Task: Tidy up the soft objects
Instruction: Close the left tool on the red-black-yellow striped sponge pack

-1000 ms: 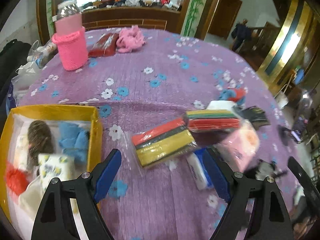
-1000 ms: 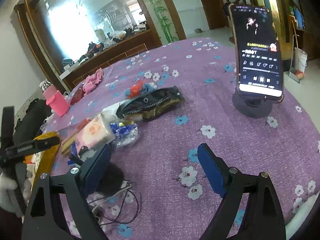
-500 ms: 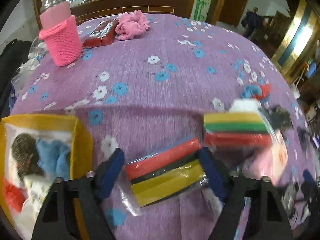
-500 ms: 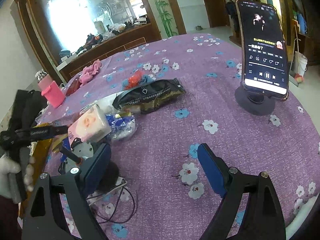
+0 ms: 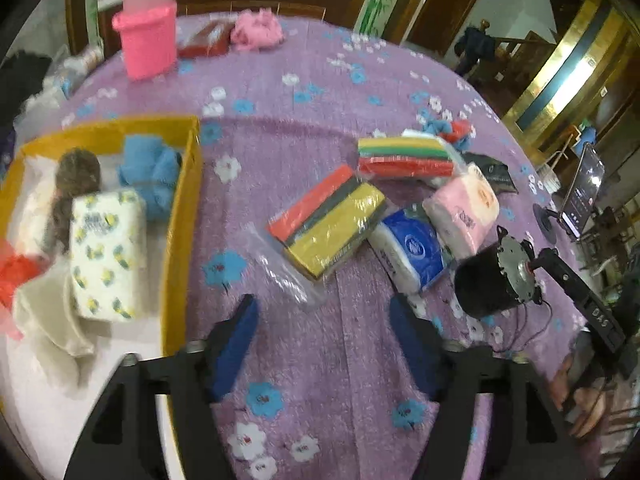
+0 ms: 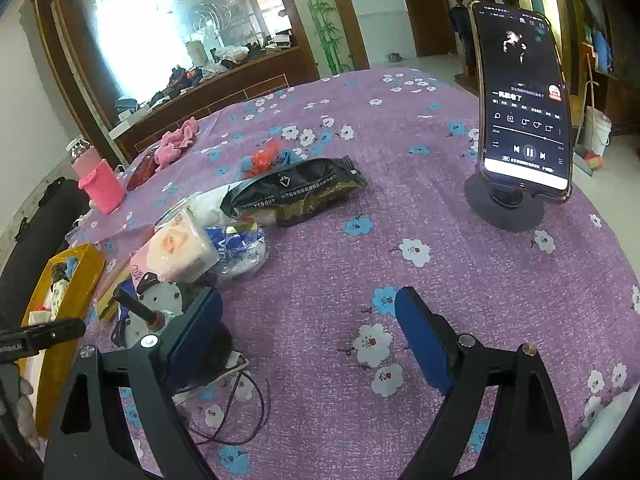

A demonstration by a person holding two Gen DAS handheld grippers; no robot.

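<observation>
One sponge pack (image 5: 330, 220), lengthwise diagonal

tablecloth (image 5: 328, 92): matt purple cloth | sponge pack (image 5: 326, 222): glossy plastic wrap | box (image 5: 182, 216): yellow cardboard

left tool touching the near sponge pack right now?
Apart. In the left wrist view the left tool is open, its jaws having just been opening, with bare purple cloth between both blue pads and the sponge pack, which lies ahead on the table.

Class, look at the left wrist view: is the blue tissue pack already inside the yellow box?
No, the blue tissue pack lies on the purple tablecloth, well apart from the yellow box.
</observation>
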